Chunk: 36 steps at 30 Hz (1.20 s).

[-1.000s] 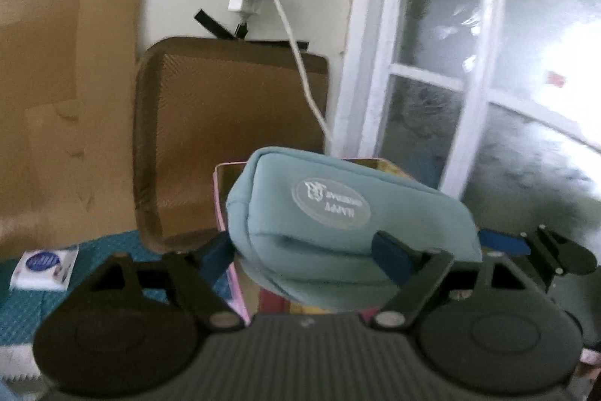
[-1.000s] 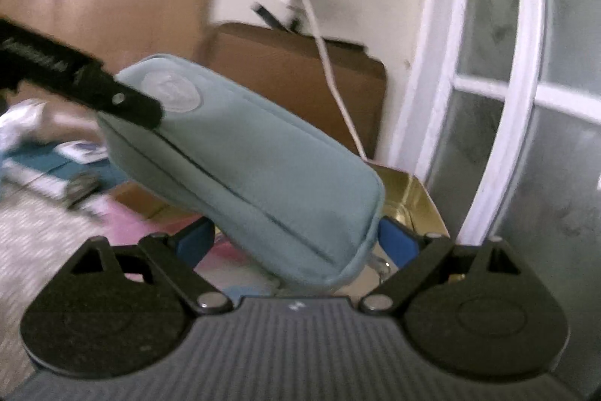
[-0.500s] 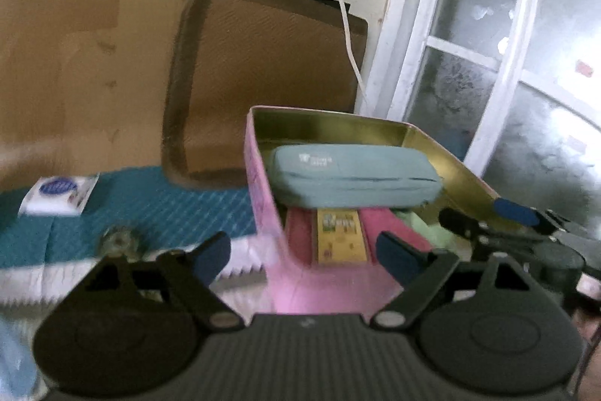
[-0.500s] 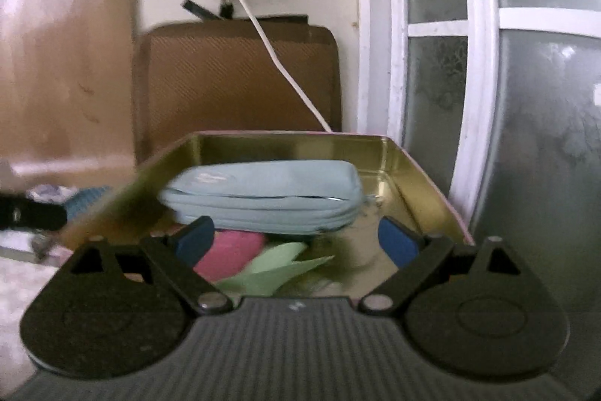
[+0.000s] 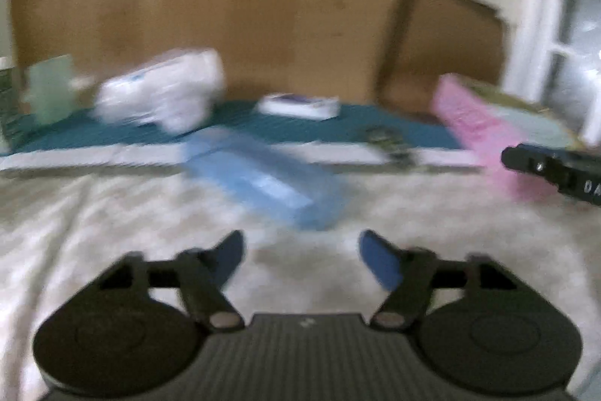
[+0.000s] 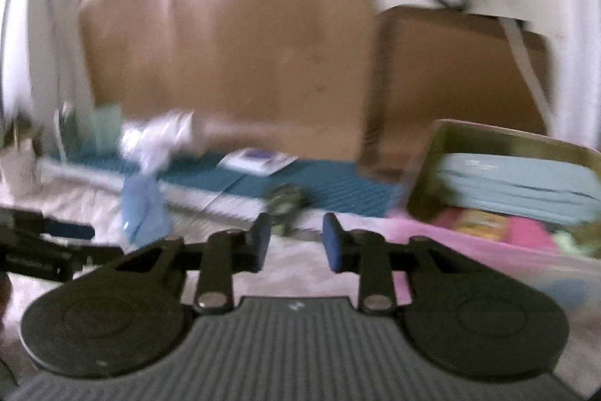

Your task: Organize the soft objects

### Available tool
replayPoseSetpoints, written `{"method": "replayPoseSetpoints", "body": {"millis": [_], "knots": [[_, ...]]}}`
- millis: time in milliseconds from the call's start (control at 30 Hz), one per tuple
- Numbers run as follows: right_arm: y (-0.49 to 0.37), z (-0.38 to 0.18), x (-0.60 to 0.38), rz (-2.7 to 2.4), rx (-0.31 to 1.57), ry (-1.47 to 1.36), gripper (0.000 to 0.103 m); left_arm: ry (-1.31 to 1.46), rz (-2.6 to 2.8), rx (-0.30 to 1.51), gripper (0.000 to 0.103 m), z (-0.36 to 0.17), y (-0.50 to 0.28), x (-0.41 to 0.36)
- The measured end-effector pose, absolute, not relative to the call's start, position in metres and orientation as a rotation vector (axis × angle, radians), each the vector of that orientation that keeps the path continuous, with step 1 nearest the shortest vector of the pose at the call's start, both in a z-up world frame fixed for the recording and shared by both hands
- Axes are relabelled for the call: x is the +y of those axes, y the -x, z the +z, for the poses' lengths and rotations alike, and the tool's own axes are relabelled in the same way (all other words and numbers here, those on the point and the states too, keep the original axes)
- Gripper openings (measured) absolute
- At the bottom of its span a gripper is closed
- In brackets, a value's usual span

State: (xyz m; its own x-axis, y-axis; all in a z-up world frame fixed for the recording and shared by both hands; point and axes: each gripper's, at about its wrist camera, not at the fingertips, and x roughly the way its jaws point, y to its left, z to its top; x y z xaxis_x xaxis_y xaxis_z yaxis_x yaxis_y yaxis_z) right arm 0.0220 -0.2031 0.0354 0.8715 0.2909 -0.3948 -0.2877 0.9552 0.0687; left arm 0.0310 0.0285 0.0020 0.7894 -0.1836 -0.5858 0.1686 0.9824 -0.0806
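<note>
The teal pouch (image 6: 518, 183) lies inside the pink tin (image 6: 432, 175) at the right, over a pink item (image 6: 526, 228); the left wrist view shows the tin (image 5: 477, 123) at its right edge. A light blue packet (image 5: 263, 179) lies on the pale bedcover just ahead of my left gripper (image 5: 300, 256). Its jaws are closing, with nothing between them. My right gripper (image 6: 296, 243) hangs left of the tin, its jaws also closing on nothing, with a narrow gap. The blue packet (image 6: 144, 209) lies to its left. Both views are blurred.
A white packet (image 5: 161, 93) and a small white-and-blue pack (image 5: 300, 106) lie on a teal mat (image 5: 244, 126) before a cardboard sheet (image 5: 225, 6). A dark round object (image 6: 285, 200) lies near the mat's edge. A brown board (image 5: 443, 44) leans behind the tin.
Both grippers let go of the teal pouch, which now lies in the tin. They swung left, away from the tin and toward the bedcover, and their jaws narrowed.
</note>
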Motion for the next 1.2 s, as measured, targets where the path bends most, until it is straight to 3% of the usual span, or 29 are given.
{"method": "replayPoseSetpoints", "body": {"millis": [67, 133, 167, 233, 267, 333, 400, 433, 567, 867, 1200], "knots": [[-0.044, 0.031, -0.181, 0.323, 0.451, 0.003, 0.033, 0.059, -0.202, 0.62, 0.039, -0.001, -0.032, 0.038], [-0.07, 0.026, -0.163, 0.292, 0.487, 0.024, 0.039, 0.084, -0.258, 0.628, 0.033, -0.002, -0.033, 0.041], [-0.084, 0.023, -0.155, 0.269, 0.511, 0.039, 0.053, 0.077, -0.255, 0.621, 0.033, -0.001, -0.032, 0.04], [-0.108, 0.016, -0.145, 0.226, 0.544, 0.039, 0.064, 0.076, -0.266, 0.623, 0.033, 0.0, -0.033, 0.039], [-0.121, 0.011, -0.143, 0.205, 0.567, 0.043, 0.065, 0.084, -0.273, 0.624, 0.033, 0.0, -0.033, 0.04], [-0.143, 0.001, -0.142, 0.172, 0.649, 0.043, 0.064, 0.104, -0.28, 0.624, 0.033, 0.0, -0.034, 0.042], [-0.154, 0.002, -0.15, 0.21, 0.674, -0.044, 0.045, 0.116, -0.285, 0.623, 0.033, -0.001, -0.032, 0.046], [-0.153, 0.002, -0.151, 0.211, 0.681, -0.043, 0.042, 0.12, -0.286, 0.622, 0.033, -0.003, -0.033, 0.044], [-0.116, 0.002, -0.152, 0.28, 0.67, 0.012, 0.042, 0.171, -0.323, 0.614, 0.042, -0.007, -0.033, 0.051], [0.047, 0.005, -0.194, 0.376, 0.619, 0.094, 0.042, 0.091, -0.411, 0.633, 0.042, 0.0, -0.02, 0.016], [0.093, -0.012, -0.221, 0.265, 0.549, 0.008, 0.047, 0.12, -0.665, 0.833, 0.048, 0.01, -0.028, -0.078]]}}
